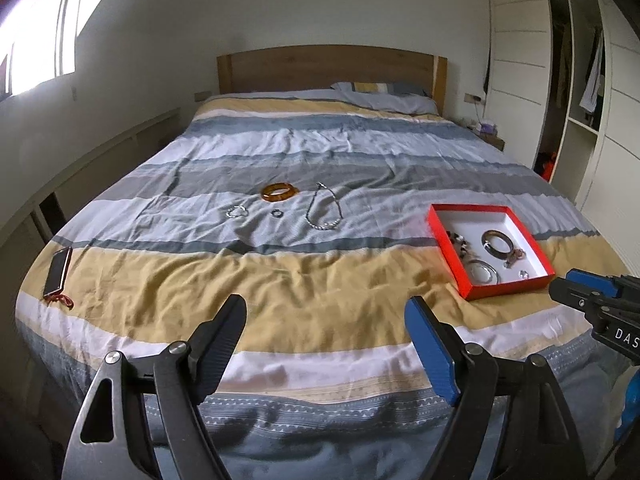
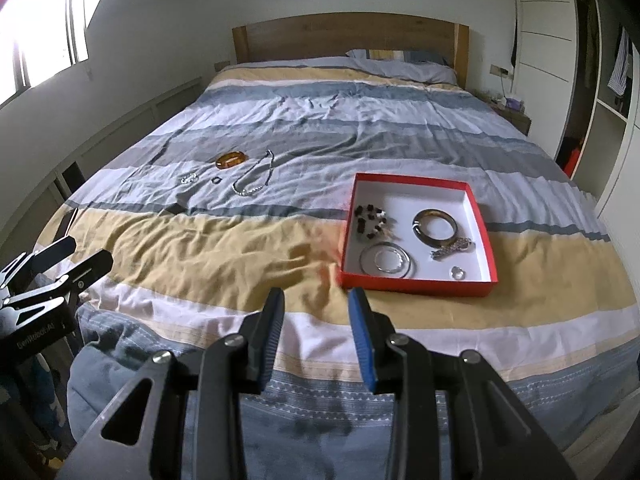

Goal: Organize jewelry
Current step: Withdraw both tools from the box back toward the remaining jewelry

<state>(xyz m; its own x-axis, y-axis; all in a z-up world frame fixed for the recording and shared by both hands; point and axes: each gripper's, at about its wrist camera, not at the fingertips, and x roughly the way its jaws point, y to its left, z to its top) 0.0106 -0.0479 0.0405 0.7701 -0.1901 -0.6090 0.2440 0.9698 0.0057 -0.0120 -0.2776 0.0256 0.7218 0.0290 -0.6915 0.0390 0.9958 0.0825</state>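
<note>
A red box [image 2: 412, 286] lies on the striped bedspread [image 2: 224, 248], holding a dark bangle [image 2: 419, 228], a bead bracelet [image 2: 362, 224], silver hoops [image 2: 365, 260] and a small ring [image 2: 457, 273]. Farther up the bed lie an amber bangle [image 1: 280, 192], a silver necklace [image 1: 324, 216], a small silver bracelet [image 1: 237, 212] and a tiny ring [image 1: 277, 213]. My left gripper [image 1: 326, 306] hovers wide open over the bed's foot, empty. My right gripper [image 2: 316, 296] stands partly open and empty, just short of the box's near left corner.
A phone [image 1: 58, 272] with a red strap rests near the bed's left edge. A wooden headboard [image 1: 328, 68] and pillow are at the far end. A nightstand [image 1: 490, 136] and an open wardrobe [image 1: 580, 100] stand along the right side.
</note>
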